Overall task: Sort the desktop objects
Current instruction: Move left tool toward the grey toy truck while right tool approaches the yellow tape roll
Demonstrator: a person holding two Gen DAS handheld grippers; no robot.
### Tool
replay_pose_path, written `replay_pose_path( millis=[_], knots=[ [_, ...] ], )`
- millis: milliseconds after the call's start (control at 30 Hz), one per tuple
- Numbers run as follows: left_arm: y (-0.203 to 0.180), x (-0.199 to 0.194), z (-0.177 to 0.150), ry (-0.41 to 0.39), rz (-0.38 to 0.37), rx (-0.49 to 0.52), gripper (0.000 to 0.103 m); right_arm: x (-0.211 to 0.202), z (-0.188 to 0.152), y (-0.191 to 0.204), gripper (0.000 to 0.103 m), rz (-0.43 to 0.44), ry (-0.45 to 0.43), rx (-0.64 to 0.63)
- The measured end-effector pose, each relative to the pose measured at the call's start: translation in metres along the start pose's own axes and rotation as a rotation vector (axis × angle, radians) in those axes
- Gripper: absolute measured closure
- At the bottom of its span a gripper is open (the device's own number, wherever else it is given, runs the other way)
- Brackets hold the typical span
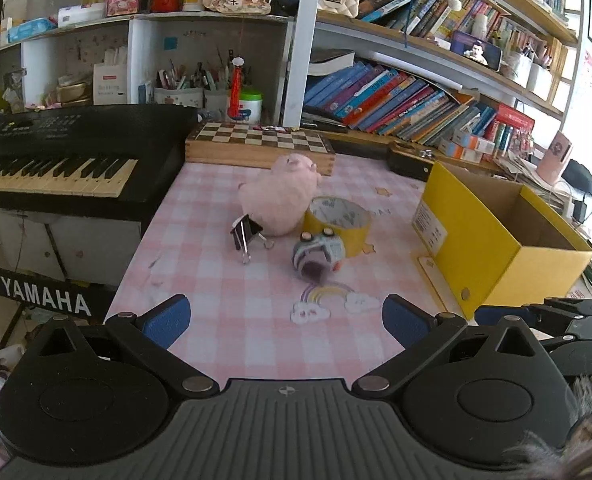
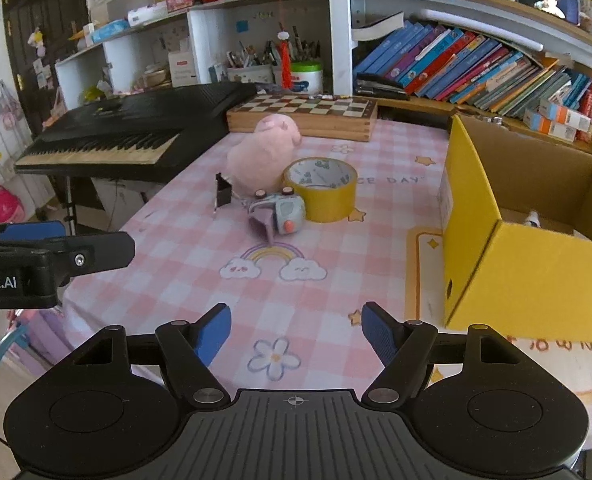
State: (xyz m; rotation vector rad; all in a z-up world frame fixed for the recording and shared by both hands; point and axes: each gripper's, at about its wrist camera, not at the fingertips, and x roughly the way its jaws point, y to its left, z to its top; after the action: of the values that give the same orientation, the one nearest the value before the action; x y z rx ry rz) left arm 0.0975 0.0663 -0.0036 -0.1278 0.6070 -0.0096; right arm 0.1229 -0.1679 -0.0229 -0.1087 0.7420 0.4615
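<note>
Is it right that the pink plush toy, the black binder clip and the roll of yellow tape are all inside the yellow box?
Not quite. The pink plush toy, black binder clip and roll of yellow tape are all out on the checked tablecloth, left of the yellow box. The right wrist view shows it.

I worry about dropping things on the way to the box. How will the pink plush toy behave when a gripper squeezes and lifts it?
The pink plush toy looks fluffy and rounded, so it will probably squash between the fingers and weigh little. It leans against the yellow tape roll, which may shift as it goes. Its fur could slip, so a grip around the body seems safest.
</note>
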Motion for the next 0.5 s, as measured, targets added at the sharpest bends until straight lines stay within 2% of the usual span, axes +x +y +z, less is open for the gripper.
replay_pose_path(
  millis=[233, 500],
  knots=[
    [-0.006, 0.027, 0.014, 0.006, 0.029, -0.004, 0.0, 0.018, 0.028, -0.022, 0.029, -0.011, -0.046, -0.008],
    [-0.019, 0.071, 0.018, 0.042, 0.023, 0.008, 0.0, 0.052, 0.069, -0.043, 0.029, 0.026, -0.071, 0.008]
  ],
)
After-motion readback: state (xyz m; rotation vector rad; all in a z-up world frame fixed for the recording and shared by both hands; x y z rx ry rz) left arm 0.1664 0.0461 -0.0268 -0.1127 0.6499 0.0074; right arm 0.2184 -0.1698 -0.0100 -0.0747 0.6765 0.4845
